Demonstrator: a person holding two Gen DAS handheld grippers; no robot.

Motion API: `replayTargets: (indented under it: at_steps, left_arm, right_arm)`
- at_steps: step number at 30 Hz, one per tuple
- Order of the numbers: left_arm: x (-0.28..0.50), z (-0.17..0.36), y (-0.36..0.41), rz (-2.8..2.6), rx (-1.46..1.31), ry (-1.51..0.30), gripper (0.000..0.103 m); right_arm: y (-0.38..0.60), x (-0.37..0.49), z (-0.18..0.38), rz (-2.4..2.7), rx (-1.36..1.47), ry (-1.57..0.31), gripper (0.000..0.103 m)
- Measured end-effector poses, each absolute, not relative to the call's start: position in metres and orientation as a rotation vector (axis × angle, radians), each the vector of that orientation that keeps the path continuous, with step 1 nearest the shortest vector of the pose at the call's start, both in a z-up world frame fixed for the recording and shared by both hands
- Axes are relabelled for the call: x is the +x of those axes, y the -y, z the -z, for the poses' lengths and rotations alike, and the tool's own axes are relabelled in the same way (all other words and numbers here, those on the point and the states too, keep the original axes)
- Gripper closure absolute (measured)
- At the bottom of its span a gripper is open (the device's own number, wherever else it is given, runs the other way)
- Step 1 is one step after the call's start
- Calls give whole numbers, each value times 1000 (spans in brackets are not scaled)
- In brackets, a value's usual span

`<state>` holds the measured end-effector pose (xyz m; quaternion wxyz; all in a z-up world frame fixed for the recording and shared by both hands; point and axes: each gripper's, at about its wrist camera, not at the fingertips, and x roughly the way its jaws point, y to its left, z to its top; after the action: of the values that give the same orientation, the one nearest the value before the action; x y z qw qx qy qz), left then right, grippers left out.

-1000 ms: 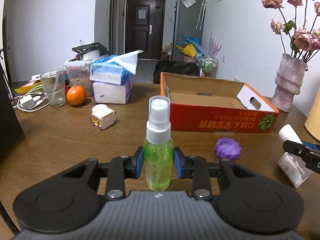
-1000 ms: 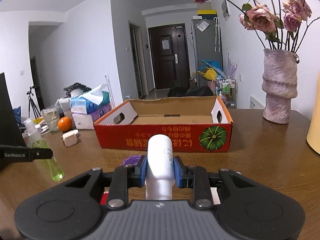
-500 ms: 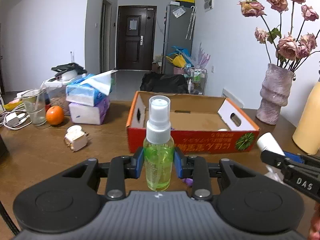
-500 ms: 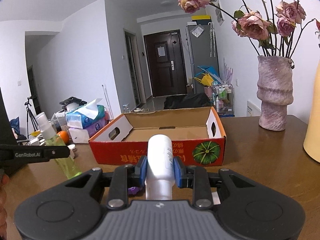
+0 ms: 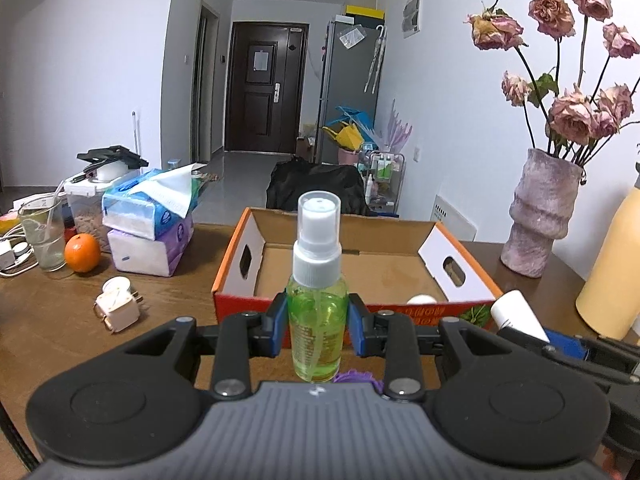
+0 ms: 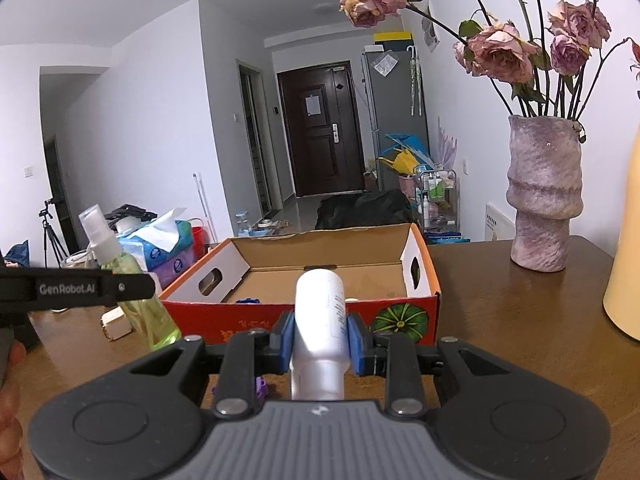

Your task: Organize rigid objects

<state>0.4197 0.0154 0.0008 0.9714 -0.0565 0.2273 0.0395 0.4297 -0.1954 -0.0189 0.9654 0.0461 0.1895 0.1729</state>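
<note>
My left gripper (image 5: 318,330) is shut on a green spray bottle (image 5: 317,320) with a white cap, held upright above the table in front of the red cardboard box (image 5: 352,308). My right gripper (image 6: 320,338) is shut on a white tube (image 6: 322,316), held just before the same box (image 6: 304,324). The spray bottle also shows at the left of the right wrist view (image 6: 132,280), and the tube at the right of the left wrist view (image 5: 518,316). A white round object (image 5: 420,299) and a blue object (image 6: 248,301) lie inside the box. A purple object (image 5: 354,378) lies on the table under the grippers.
A white plug adapter (image 5: 116,310), an orange (image 5: 82,253), a glass (image 5: 42,236) and stacked tissue packs (image 5: 148,232) stand at the left. A pink vase with dried roses (image 5: 544,216) and a yellow bottle (image 5: 612,268) stand at the right.
Both grippers have risen and moved toward the box with their objects held. The box now sits straight ahead and its inside shows more.
</note>
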Motion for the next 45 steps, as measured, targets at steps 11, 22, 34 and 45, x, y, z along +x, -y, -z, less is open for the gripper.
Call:
replayTargets:
  at_steps: [11,22,34,45]
  left_arm:
    - [447,-4,-6,-77,-113,-441,71]
    - [481,-7,-6,-91,-123,-419,71]
    - [526,0,-16,-116,-147,-430,71]
    - [559,6,-17,-134,-123,-432,71]
  right_arm:
    - [184,458,11,-346,89,-364,76]
    - [174,500,6,-332,100,-357,76]
    - [163,544,4,-314,85,-372,76]
    - [149,577,0,-289,56,-394,76]
